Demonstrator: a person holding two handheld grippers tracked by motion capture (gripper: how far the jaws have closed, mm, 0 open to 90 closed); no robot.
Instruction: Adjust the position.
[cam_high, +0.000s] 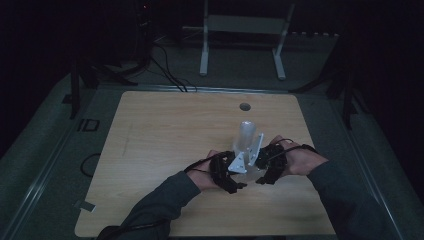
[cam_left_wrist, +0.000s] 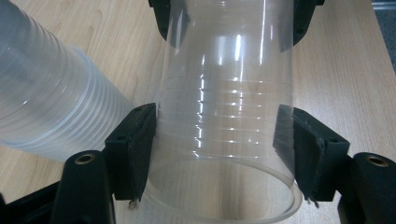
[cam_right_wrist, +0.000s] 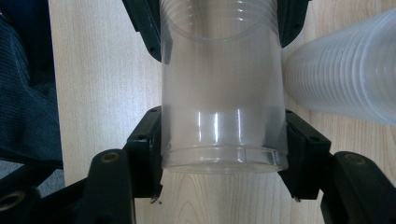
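Both grippers are on the same clear plastic cup (cam_left_wrist: 224, 116), one at each end, lying level just above the wooden table (cam_high: 160, 130). The left gripper (cam_left_wrist: 219, 140) is clamped on the open rim end — its black pads (cam_left_wrist: 135, 149) press the wall on both sides, and the rim bulges toward the camera between them. The right gripper (cam_right_wrist: 222, 140) has closed on the base end, pads (cam_right_wrist: 149, 140) touching the wall just above the thick bottom ring. In the high view the two tools meet nose to nose, the left gripper (cam_high: 227, 172) and right gripper (cam_high: 265, 162) with the cup between them.

Just past the jaws stands a tall stack of nested cups (cam_left_wrist: 51, 93), upright on the table and very near the held cup's side; from the right gripper it sits just off to the side of the jaws (cam_right_wrist: 345, 70).

What worries me is the grip itself. This cup may well be more than one cup stuck together — the faint rings along the wall suggest it, though I cannot be sure. If the hands pull apart unevenly, the thin wall at the rim end could buckle or crack under the left pads. The smooth base could slip out of the right jaws and skitter off. And a sudden release would throw a hand sideways into the stack and topple it.
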